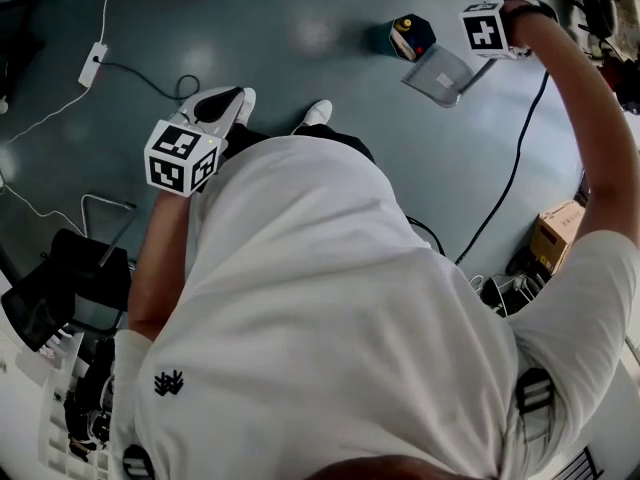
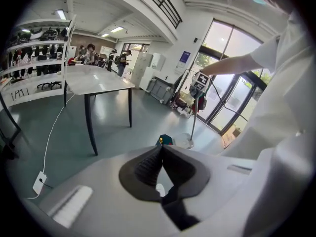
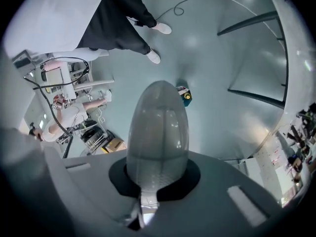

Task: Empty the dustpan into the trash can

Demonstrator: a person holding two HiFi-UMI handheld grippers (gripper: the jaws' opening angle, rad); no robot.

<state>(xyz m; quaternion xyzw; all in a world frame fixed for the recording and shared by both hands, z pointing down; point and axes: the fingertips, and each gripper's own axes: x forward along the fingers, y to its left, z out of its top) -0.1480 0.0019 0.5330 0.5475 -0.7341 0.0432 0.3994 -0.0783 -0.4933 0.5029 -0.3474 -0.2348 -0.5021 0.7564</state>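
Dustpan (image 1: 441, 73), grey, long-handled, clamped by the handle in right tool (image 1: 487, 30), arm stretched forward. Seen along the right tool (image 3: 158, 181): jaws tight on the thin stem, broad pan (image 3: 158, 132) filling the middle. Pan low over the teal floor, just beside trash can (image 1: 411, 36); touching or not, cannot tell. Something yellow in the can. Left tool (image 1: 215, 108) at the person's left side above white shoes (image 1: 318, 114), jaws together, nothing between them. White desk (image 2: 94, 80) well off to the left.
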